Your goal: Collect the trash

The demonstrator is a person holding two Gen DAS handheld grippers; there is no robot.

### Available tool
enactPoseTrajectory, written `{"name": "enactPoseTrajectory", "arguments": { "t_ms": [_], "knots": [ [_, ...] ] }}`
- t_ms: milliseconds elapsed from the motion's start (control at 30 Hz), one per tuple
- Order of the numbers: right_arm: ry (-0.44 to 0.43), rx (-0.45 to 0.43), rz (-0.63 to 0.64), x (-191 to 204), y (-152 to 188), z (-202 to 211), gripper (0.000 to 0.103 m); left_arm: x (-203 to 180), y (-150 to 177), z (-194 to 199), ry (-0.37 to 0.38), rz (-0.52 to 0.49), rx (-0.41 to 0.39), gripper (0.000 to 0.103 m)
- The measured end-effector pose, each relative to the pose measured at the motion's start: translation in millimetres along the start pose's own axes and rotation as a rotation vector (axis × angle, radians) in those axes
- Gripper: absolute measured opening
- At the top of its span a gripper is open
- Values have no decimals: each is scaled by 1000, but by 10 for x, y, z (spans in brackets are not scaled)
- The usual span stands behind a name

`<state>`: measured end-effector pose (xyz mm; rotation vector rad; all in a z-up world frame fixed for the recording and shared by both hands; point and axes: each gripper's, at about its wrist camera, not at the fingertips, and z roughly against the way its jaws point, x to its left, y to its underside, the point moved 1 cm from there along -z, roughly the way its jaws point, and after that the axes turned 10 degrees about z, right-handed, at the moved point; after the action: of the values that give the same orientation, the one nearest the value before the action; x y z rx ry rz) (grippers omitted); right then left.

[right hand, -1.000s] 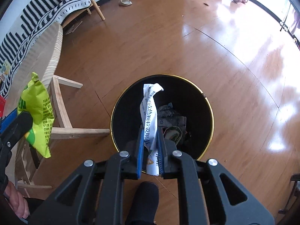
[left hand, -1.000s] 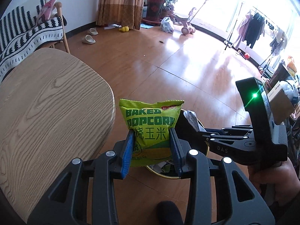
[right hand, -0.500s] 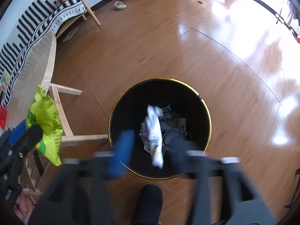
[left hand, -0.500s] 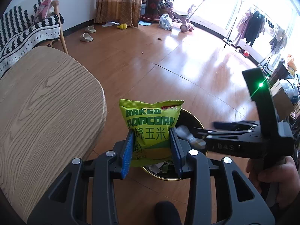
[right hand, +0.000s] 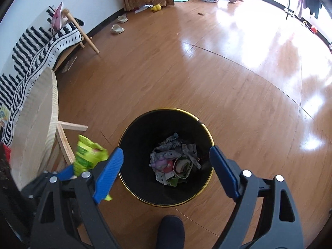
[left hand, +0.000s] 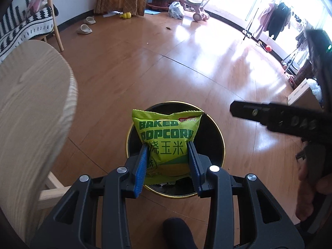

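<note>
My left gripper (left hand: 167, 145) is shut on a green baked popcorn bag (left hand: 166, 139), holding it upright above the black bin with a gold rim (left hand: 220, 137). In the right wrist view the same bag (right hand: 87, 155) shows at the left, beside the bin (right hand: 132, 128). My right gripper (right hand: 166, 155) stands open over the bin with nothing between its fingers. Crumpled wrappers (right hand: 176, 161) lie on the bin's bottom. The right gripper's body (left hand: 286, 122) reaches in from the right in the left wrist view.
A round light-wood table (left hand: 31, 108) stands left of the bin, its leg (right hand: 62, 141) close to the rim. A striped blanket on a chair (right hand: 47, 41) is behind it. Slippers (left hand: 85, 29) and a toy lie far off on the wooden floor. A dark foot (right hand: 171, 230) is near the bin.
My right gripper opened and let go of the white wrapper, which fell into the bin. The left gripper carried the popcorn bag over the bin's mouth.
</note>
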<state>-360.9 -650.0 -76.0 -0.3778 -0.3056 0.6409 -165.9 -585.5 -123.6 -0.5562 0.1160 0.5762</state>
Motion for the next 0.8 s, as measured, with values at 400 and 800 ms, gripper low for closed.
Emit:
{"name": "enactPoseTrajectory", "arguments": {
  "t_ms": [400, 800],
  "knots": [
    [6, -59, -13, 72, -110, 157, 87, -1, 0, 227, -2, -14, -58, 88],
    [-52, -138, 219, 1437, -397, 454, 94, 1330, 26, 1722, -268, 163, -305, 97]
  ]
}}
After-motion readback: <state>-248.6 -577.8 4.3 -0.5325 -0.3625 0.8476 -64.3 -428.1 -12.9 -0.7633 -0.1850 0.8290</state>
